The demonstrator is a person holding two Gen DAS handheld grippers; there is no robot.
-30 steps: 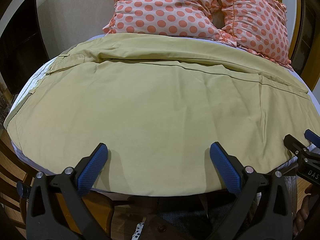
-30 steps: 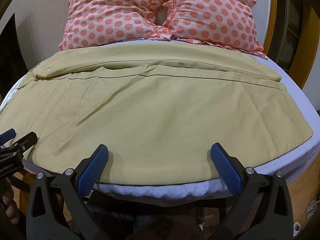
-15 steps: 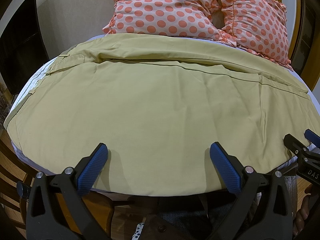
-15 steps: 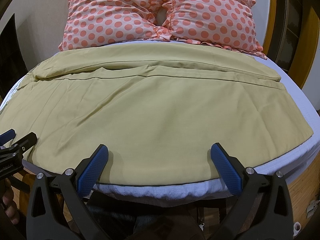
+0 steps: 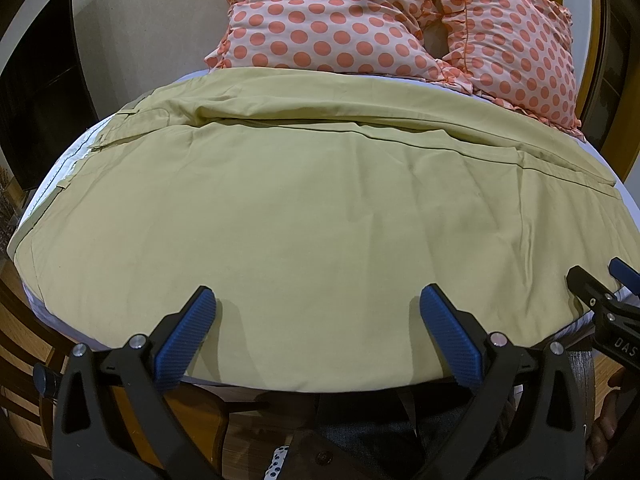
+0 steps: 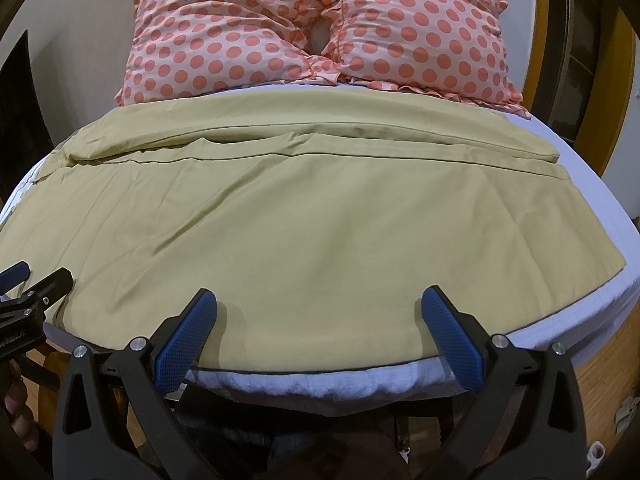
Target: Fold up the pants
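Khaki-yellow pants (image 5: 312,208) lie spread flat across a white-sheeted bed, waistband at the left, hems at the right (image 6: 520,208); they also fill the right wrist view (image 6: 304,232). The far leg lies along the pillows. My left gripper (image 5: 316,312) is open and empty, hovering over the pants' near edge. My right gripper (image 6: 318,312) is open and empty over the near edge toward the hem side. Each gripper shows at the other view's side: the right gripper (image 5: 604,288) and the left gripper (image 6: 36,284).
Two pink pillows with coral dots (image 5: 360,16) (image 6: 320,28) lean at the far side of the bed. The white mattress edge (image 6: 320,380) runs just below the pants. Wooden floor (image 5: 24,340) and a dark cabinet (image 5: 36,92) lie left.
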